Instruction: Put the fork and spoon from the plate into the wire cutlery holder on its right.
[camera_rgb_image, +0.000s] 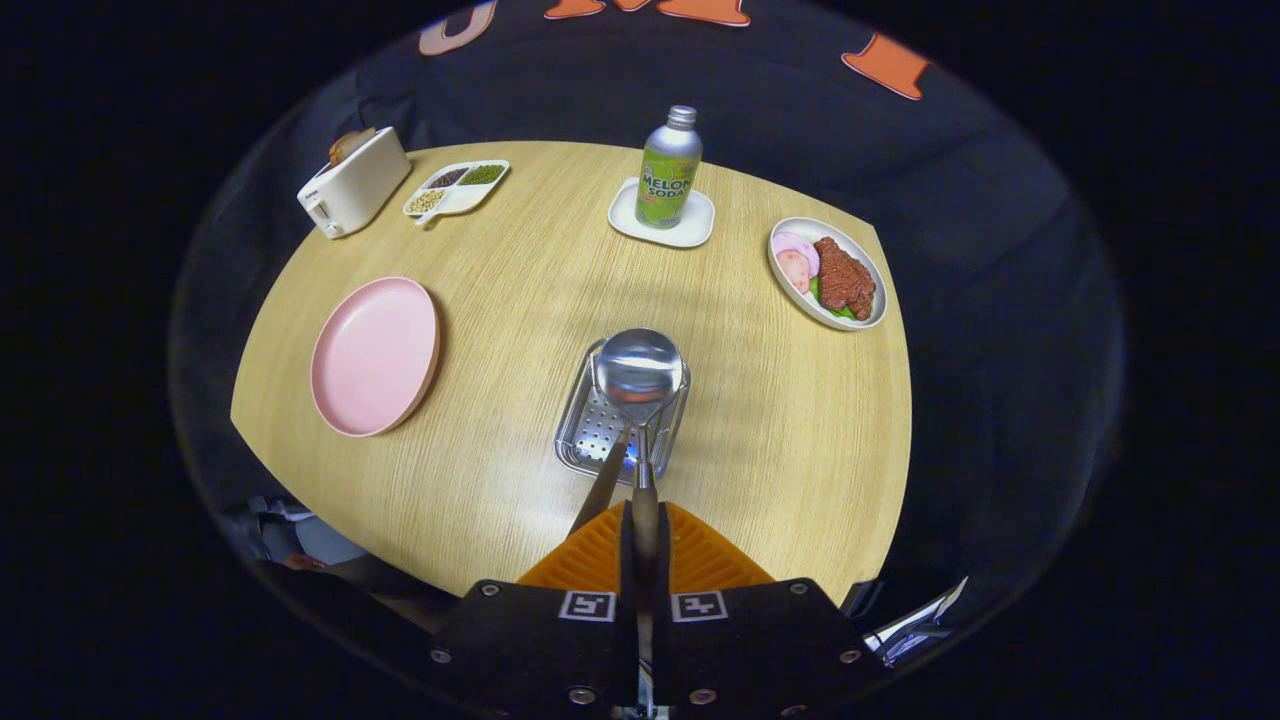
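Taking the perforated steel cutlery holder (600, 432) in the middle of the round wooden table (760, 440) as the landmark: far behind it to the left stands a white toaster (352, 183), with a divided dish of beans (456, 187) just beside that. Nearer, well apart to the holder's left, lies the pink plate (374, 355), now bare. Above the holder itself hangs the spoon (637, 372), bowl forward over its far rim, handle running back to the gripper (645, 545), whose fingers are closed tight on the handle. A second slim metal handle (603, 487), probably the fork's, leans out of the holder's near edge just left of the spoon handle, so the fork seems already delivered. Behind the holder stands a soda bottle (670, 168) on a small white coaster (662, 216); behind and to the right sits an oval dish of meat and ham (828, 272).

The step in hand looks like placing the spoon. Doing it well likely means lowering until the bowl rests inside the walls, keeping clear of the leaning handle, then releasing only once the spoon is supported, so it cannot tip over the rim.
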